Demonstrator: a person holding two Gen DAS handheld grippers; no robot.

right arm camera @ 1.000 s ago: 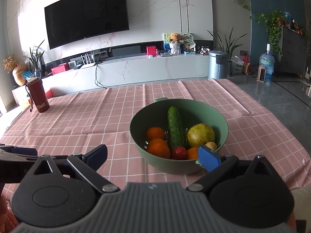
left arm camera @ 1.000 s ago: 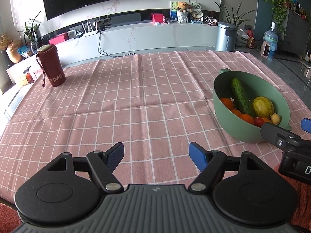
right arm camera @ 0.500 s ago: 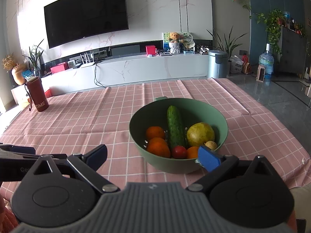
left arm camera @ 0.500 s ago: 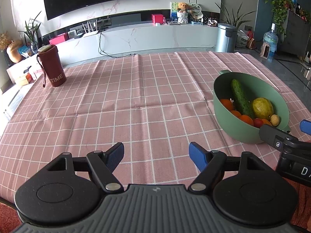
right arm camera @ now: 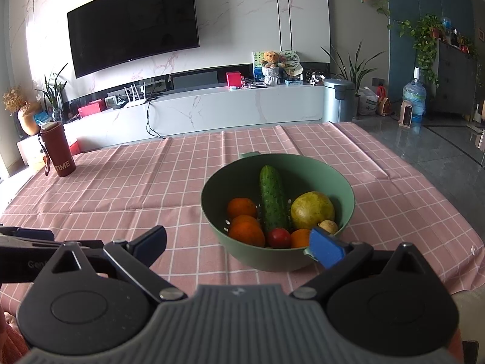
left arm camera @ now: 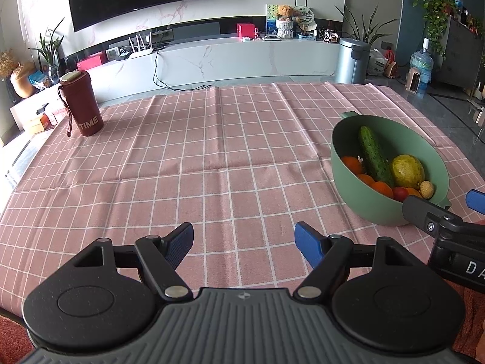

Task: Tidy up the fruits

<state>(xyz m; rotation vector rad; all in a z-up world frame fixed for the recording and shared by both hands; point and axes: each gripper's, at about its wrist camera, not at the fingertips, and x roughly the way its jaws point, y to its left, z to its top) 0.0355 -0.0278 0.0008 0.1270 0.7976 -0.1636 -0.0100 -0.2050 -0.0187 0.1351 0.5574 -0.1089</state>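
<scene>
The left gripper point(left arm camera: 244, 242) has its jaws spread wide with nothing between them, hanging over bare pink checked tablecloth point(left arm camera: 212, 151) near the front edge of the table. The right gripper point(right arm camera: 238, 239) is likewise released, jaws far apart and empty; its blue right fingertip point(right arm camera: 326, 247) sits in front of the near rim of the green bowl point(right arm camera: 321, 168), though contact cannot be told from this view. In the left wrist view, the right gripper's black finger reaches in from the right edge, just beside the bowl's near side.

The bowl stands on the right half of the table and holds all the produce. A dark green cucumber point(right arm camera: 272, 201) lies lengthwise down the middle, leaning against the far wall. To its left sit two oranges, one point(right arm camera: 241, 207) behind the other point(right arm camera: 247, 230). To its right rests a large yellow-green fruit point(right arm camera: 312, 210), with a small tan round fruit point(right arm camera: 328, 227) just in front of it. At the near side, a red tomato point(right arm camera: 279, 237) lies between the front orange and a third orange point(right arm camera: 300, 238) partly hidden by the fingertip.

Well apart from the bowl, a dark red tumbler point(left arm camera: 81, 104) marked "TIME" stands upright at the far left corner of the table. Beyond the table are a white media console point(right arm camera: 227, 107), a wall-mounted television point(right arm camera: 133, 22) and a metal bin point(right arm camera: 338, 100).
</scene>
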